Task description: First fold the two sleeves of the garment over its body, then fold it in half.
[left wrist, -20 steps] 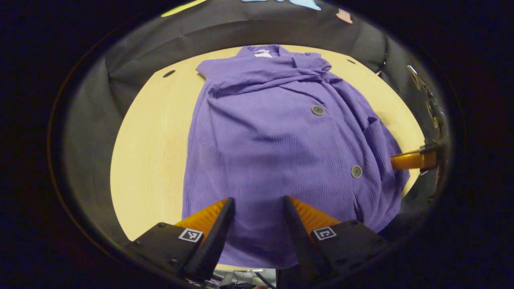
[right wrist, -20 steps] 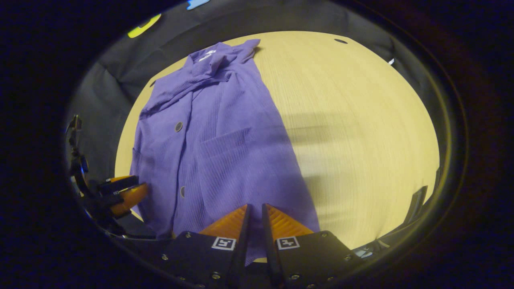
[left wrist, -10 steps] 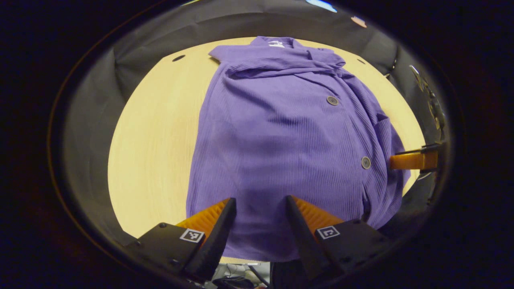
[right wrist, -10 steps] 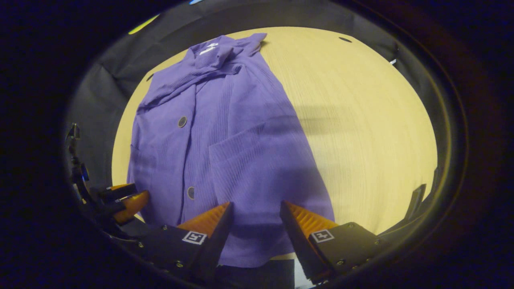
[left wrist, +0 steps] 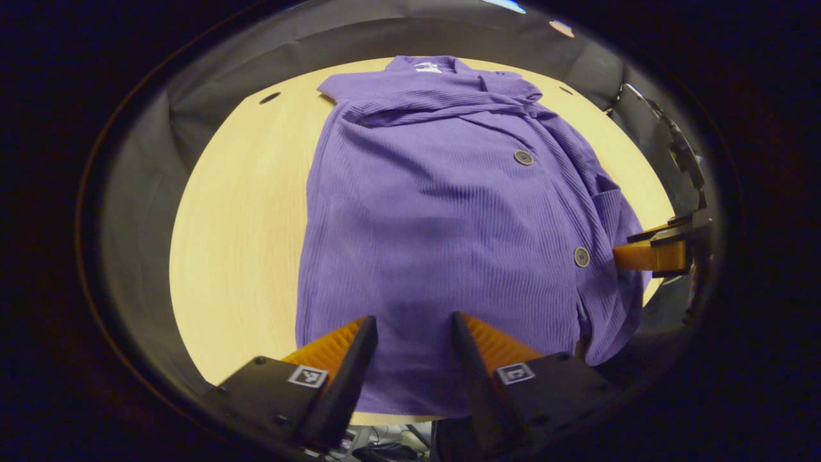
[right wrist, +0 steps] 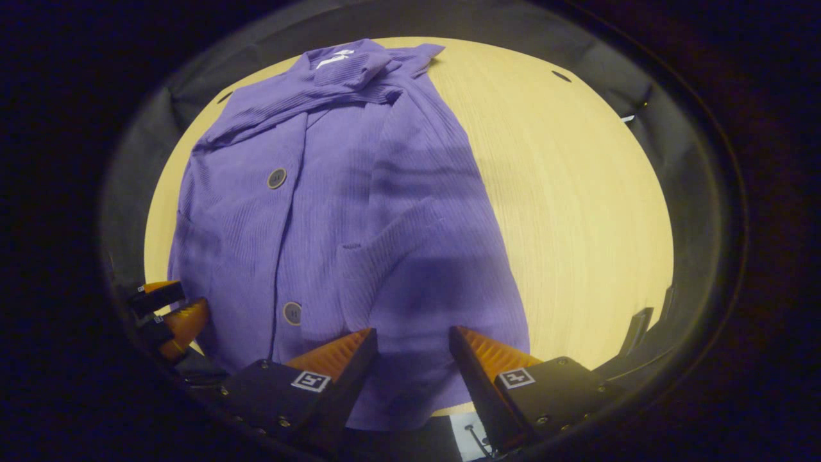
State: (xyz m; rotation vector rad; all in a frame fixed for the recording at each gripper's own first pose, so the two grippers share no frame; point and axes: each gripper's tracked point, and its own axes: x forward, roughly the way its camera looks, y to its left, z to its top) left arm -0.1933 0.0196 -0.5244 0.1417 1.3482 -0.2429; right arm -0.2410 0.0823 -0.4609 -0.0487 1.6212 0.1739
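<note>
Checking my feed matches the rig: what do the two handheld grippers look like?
Both alike: the left gripper and right gripper have two wedge-shaped fingers with ribbed inner faces, on black angular bolted blocks. Each block carries a small square black-and-white marker.

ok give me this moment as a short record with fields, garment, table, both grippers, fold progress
garment: purple ribbed cardigan with buttons, lying flat, collar at the far end, hem toward both grippers
sleeves: folded across the upper body
table: light wood tabletop, bare beside the garment
left gripper: jaws apart, over the near hem, holding nothing
right gripper: jaws apart, over the near hem, holding nothing
fold progress: sleeves look done; fold in half not yet done
likely next: probably grip the hem corners and carry them toward the collar
</note>
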